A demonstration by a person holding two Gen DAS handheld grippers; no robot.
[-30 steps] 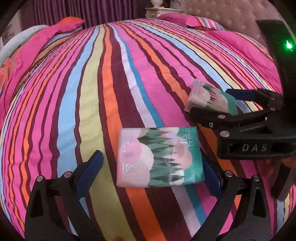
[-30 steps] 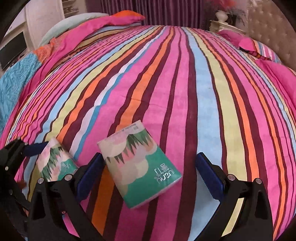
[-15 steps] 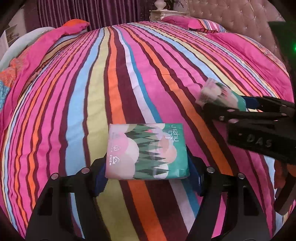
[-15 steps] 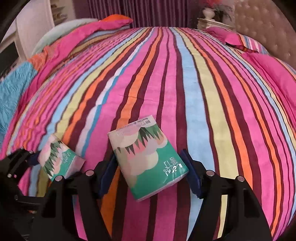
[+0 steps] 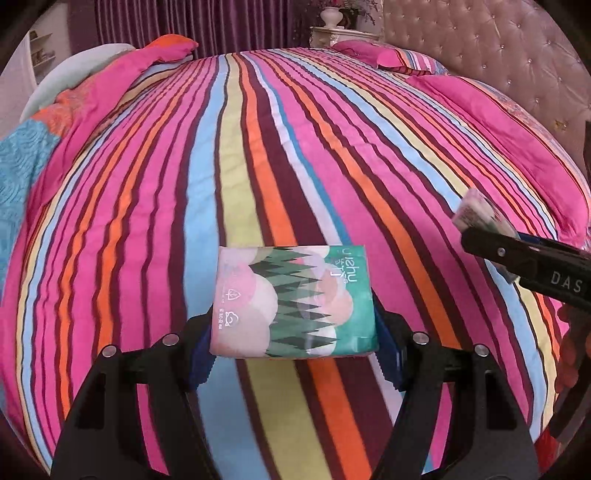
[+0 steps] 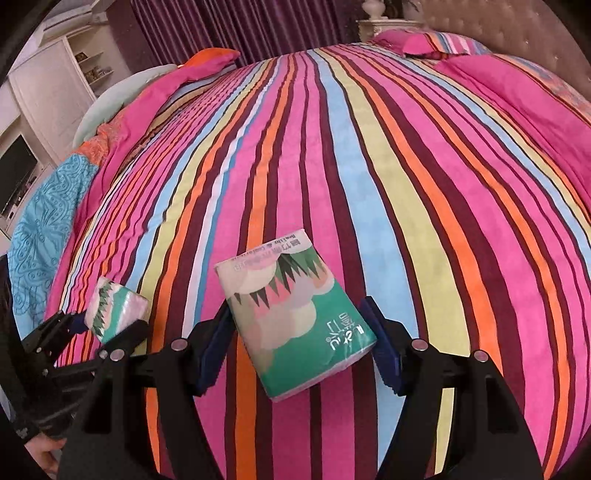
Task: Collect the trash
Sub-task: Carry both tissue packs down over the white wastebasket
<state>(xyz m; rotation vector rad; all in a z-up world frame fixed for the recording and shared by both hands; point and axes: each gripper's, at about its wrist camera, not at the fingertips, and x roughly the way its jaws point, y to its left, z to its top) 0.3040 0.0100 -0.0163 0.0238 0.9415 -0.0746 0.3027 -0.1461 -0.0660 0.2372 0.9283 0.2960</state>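
Observation:
My left gripper (image 5: 293, 350) is shut on a green and pink tissue pack (image 5: 295, 301) and holds it above the striped bedspread (image 5: 258, 147). My right gripper (image 6: 297, 349) is shut on a second tissue pack (image 6: 295, 314) of the same print, tilted between the blue pads. The right gripper shows at the right edge of the left wrist view (image 5: 484, 229) with its pack (image 5: 476, 214). The left gripper shows at the lower left of the right wrist view (image 6: 107, 325) with its pack (image 6: 114, 308).
The striped bedspread (image 6: 369, 147) fills both views. Pink pillows (image 5: 384, 55) lie by the tufted headboard (image 5: 480, 40) at the far right. A folded blanket (image 6: 48, 221) lies at the left edge. White cabinets (image 6: 55, 85) and purple curtains (image 5: 221, 26) stand beyond the bed.
Both grippers closed on their tissue packs and lifted them off the bedspread. The two grippers have moved apart sideways and the views now look further across the bed.

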